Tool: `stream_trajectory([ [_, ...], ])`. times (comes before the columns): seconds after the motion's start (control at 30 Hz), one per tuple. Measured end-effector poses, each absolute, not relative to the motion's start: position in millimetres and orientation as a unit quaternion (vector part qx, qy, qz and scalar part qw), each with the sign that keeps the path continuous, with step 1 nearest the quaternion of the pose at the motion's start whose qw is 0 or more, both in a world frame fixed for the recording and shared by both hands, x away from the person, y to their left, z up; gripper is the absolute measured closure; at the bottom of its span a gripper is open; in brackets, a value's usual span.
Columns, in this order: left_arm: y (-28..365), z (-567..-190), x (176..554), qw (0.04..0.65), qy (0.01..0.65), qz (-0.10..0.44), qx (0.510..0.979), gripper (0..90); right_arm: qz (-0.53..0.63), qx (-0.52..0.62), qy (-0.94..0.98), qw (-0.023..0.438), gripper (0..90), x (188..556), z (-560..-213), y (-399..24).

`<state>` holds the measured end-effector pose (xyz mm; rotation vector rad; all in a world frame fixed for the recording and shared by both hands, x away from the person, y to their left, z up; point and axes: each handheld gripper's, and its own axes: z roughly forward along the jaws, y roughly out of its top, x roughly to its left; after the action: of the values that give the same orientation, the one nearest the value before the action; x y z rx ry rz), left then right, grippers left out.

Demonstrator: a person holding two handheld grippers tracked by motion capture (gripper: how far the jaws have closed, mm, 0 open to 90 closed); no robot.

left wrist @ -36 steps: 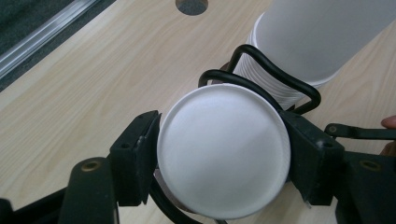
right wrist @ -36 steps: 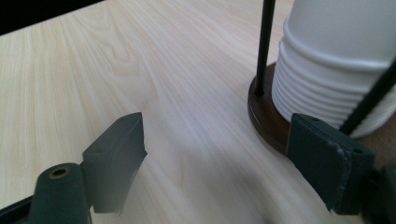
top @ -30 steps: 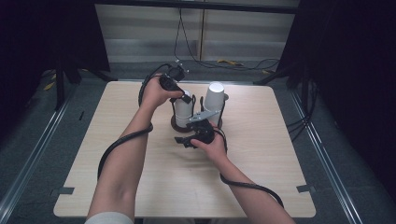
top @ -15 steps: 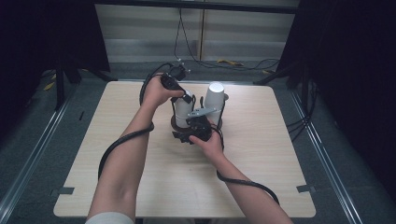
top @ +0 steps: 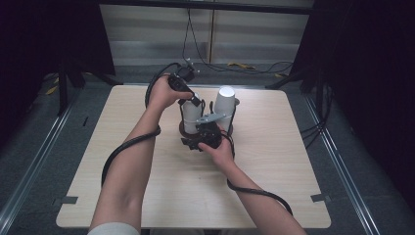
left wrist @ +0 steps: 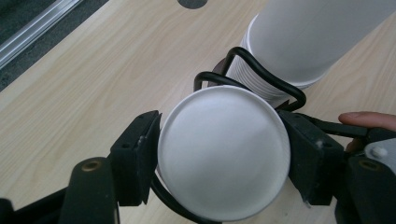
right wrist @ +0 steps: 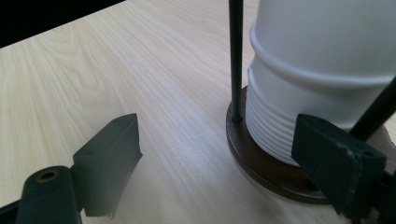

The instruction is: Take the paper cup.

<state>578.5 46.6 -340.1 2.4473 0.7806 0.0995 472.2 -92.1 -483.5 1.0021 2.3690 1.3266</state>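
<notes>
the left gripper [left wrist: 219, 158] clamps the top paper cup [left wrist: 223, 151], whose long axis stands upright. the right gripper [right wrist: 229, 163], jaws wide, sits at the stack's six o'clock beside the holder base [right wrist: 261, 163].

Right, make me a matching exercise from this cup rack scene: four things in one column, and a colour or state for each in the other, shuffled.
Things:
1. left claw
2. right claw
3. round base of the rack
4. table

Colours or states:
A. pale wood grain
B. shut on the top white cup
C. dark brown, under a stack of white cups
D. open, held low next to the rack

Pairs: 1-B, 2-D, 3-C, 4-A
</notes>
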Motion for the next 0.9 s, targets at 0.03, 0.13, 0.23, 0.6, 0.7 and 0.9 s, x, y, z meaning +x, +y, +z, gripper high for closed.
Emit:
stream_trajectory([
  [0.03, 47, -337, 579, 0.279, 0.289, 0.038, 0.915, 33.4, 0.455, 0.346, 0.811, 0.124, 14.7, 472, -484, -93],
  [0.13, 47, -332, 579, 0.277, 0.289, 0.042, 0.916, 33.5, 0.455, 0.347, 0.811, 0.124, 14.7, 473, -484, -93],
  [0.23, 47, -327, 578, 0.274, 0.288, 0.045, 0.916, 33.5, 0.454, 0.347, 0.811, 0.127, 14.7, 472, -485, -93],
  [0.6, 49, -308, 577, 0.281, 0.292, 0.055, 0.912, 33.6, 0.455, 0.345, 0.811, 0.125, 14.7, 471, -485, -89],
  [0.7, 50, -303, 577, 0.278, 0.293, 0.054, 0.913, 33.8, 0.453, 0.34, 0.814, 0.129, 14.7, 471, -486, -88],
  [0.9, 50, -293, 575, 0.278, 0.288, 0.062, 0.914, 33.9, 0.454, 0.341, 0.813, 0.128, 14.9, 472, -486, -88],
])
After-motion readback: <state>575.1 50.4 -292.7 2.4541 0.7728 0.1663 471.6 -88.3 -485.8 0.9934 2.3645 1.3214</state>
